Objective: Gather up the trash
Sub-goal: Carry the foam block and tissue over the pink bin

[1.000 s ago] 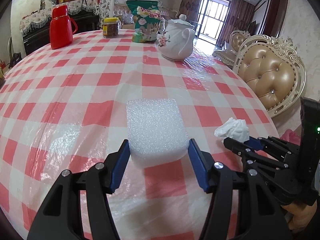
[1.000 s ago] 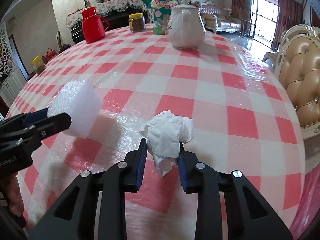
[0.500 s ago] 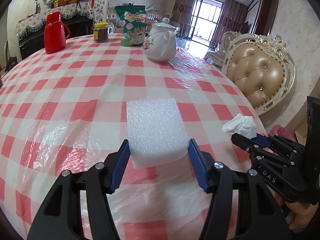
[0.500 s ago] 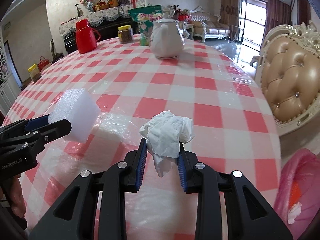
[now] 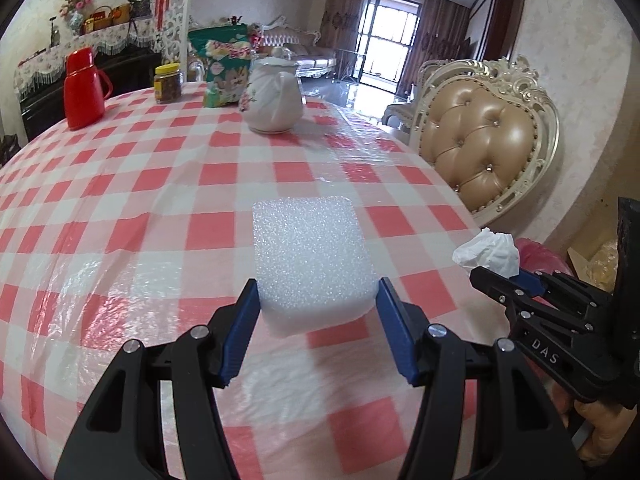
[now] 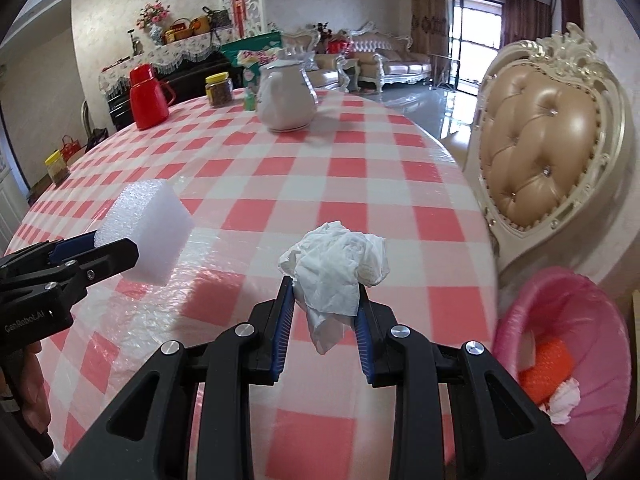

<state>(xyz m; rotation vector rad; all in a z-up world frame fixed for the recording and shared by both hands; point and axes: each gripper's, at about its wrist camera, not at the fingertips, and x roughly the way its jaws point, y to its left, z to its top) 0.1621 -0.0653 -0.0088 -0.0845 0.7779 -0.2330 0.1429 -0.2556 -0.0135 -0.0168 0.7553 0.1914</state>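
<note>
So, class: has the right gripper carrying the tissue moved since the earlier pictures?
Yes. The right gripper with the tissue has drawn back from the teapot, toward the pink bin.

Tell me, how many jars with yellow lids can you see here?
2. One jar stands on the table between the red flask and the white teapot; another jar sits beyond the table's left edge. Others may be hidden.

Round table (image 5: pixel 168 184) under a red-and-white checked cloth with clear plastic on top. At the far side: red thermos (image 5: pixel 83 88), yellow-lidded jar (image 5: pixel 169 83), green snack bag (image 5: pixel 224 68), white floral teapot (image 5: pixel 273 98). On the floor just beside the table: pink-lined bin (image 6: pixel 592 312).
</note>
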